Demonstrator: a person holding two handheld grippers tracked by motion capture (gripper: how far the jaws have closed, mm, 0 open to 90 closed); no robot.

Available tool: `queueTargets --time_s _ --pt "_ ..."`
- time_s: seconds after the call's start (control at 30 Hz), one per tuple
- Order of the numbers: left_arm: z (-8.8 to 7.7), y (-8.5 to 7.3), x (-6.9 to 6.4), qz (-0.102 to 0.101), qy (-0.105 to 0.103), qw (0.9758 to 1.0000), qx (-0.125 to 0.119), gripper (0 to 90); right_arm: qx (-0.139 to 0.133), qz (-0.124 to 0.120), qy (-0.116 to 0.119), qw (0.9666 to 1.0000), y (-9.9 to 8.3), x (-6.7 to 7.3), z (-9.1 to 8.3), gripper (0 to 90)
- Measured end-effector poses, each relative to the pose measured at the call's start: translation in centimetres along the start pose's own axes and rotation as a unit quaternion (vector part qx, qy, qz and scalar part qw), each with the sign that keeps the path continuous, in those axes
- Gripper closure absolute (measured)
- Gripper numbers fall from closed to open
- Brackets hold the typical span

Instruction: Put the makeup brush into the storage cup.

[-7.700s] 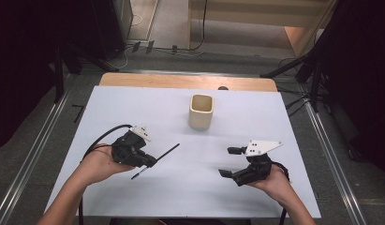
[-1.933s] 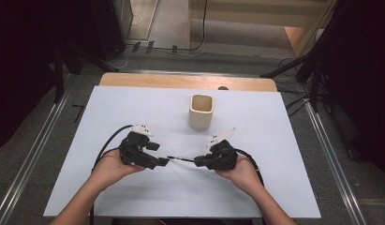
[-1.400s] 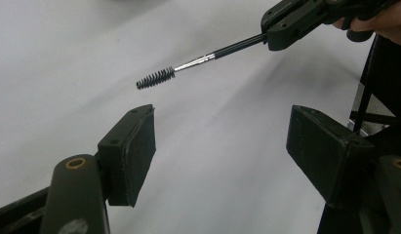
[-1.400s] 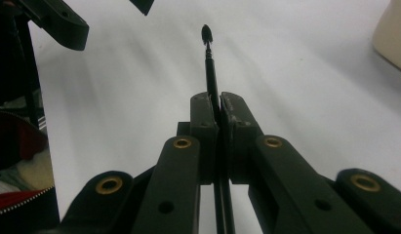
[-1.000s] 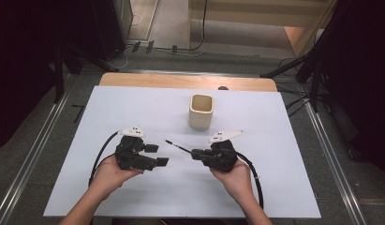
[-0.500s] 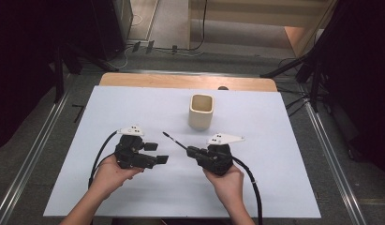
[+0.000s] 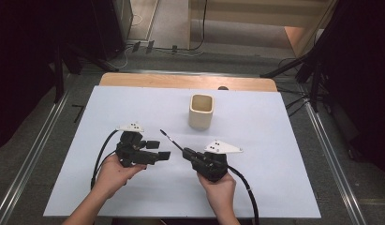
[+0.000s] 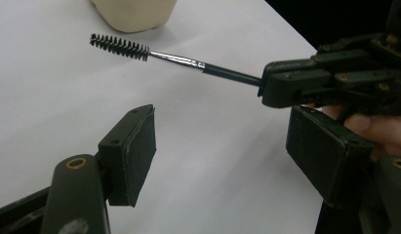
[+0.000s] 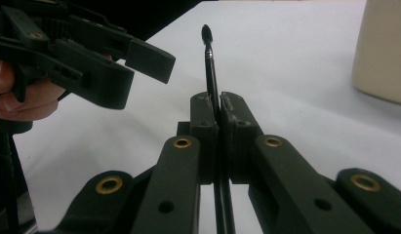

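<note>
Right claw [image 7: 189, 153]: clenched on the brush [image 7: 172, 140], bristles raised above the worktop [image 7: 274, 140].
Left claw [image 7: 158, 150]: released, empty.
Cup [image 7: 201, 111]: near, beyond the bristles.
Advice: probably tilt the brush upright, lower it centred into the cup.

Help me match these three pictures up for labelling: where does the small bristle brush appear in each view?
High view: the brush lies centre, angling up-left from the right gripper.
Left gripper view: it crosses the top, bristles left, handle in the right gripper.
Right gripper view: it runs up the centre, clamped between the jaws.
Shared landmark: the cream cup, beyond the bristles.
</note>
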State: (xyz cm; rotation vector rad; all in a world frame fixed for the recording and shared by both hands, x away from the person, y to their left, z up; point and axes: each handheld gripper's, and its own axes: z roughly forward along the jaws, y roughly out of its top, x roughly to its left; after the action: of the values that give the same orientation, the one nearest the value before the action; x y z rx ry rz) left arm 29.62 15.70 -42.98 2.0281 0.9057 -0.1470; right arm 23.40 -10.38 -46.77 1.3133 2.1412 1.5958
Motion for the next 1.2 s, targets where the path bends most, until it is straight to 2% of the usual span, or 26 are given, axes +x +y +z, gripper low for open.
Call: queueTargets --time_s 0.2,0.27,0.33,0.37,0.5,0.57,0.77,0.87,0.93,1.0,1.13,1.2 --pt "0.2 0.0 -0.1 -0.004 0.005 1.0 0.0 27.1 -0.025 0.033 0.004 0.9991 -1.4 0.2 0.4 86.2" --pt "0.2 0.1 -0.2 -0.008 0.005 0.9999 -0.004 27.1 -0.035 0.048 0.012 0.9981 -1.5 0.3 0.5 86.2" --pt "0.2 0.2 -0.1 -0.012 0.005 0.9999 -0.011 27.1 -0.047 0.068 0.025 0.9963 -1.7 0.1 0.5 86.2" --pt "0.1 0.2 -0.1 -0.014 0.003 0.9998 -0.015 27.1 -0.05 0.085 0.032 0.9946 -1.8 0.1 0.5 86.2" --pt "0.1 0.4 -0.2 -0.026 -0.004 0.9993 -0.025 27.1 -0.078 0.123 0.056 0.9878 -2.0 -0.1 0.4 86.2" --pt "0.1 0.5 -0.3 -0.035 -0.006 0.999 -0.027 27.1 -0.084 0.125 0.058 0.9869 -2.1 -0.1 0.2 86.2" --pt "0.1 0.8 -0.4 -0.049 -0.019 0.9978 -0.041 27.2 -0.116 0.107 0.058 0.9857 -2.3 0.4 0.2 86.2" --pt "0.0 0.9 -0.4 -0.06 -0.022 0.9965 -0.053 27.2 -0.119 0.108 0.059 0.9853 -2.4 0.5 0.3 86.2" --pt "0.0 1.0 -0.4 -0.07 -0.022 0.9957 -0.056 34.8 -0.12 0.104 0.059 0.9856 -2.5 0.5 0.4 86.2" --pt "0.1 1.1 -0.3 -0.074 -0.03 0.9952 -0.055 34.8 -0.121 0.106 0.057 0.9853 -2.5 0.7 0.4 86.2" --pt "0.3 1.3 -0.3 -0.084 -0.022 0.9946 -0.057 34.9 -0.127 0.099 0.054 0.9855 -2.7 1.0 0.5 86.2" --pt "0.4 1.4 -0.2 -0.096 -0.023 0.9934 -0.059 34.9 -0.131 0.101 0.054 0.9848 -2.9 1.1 0.5 86.2"
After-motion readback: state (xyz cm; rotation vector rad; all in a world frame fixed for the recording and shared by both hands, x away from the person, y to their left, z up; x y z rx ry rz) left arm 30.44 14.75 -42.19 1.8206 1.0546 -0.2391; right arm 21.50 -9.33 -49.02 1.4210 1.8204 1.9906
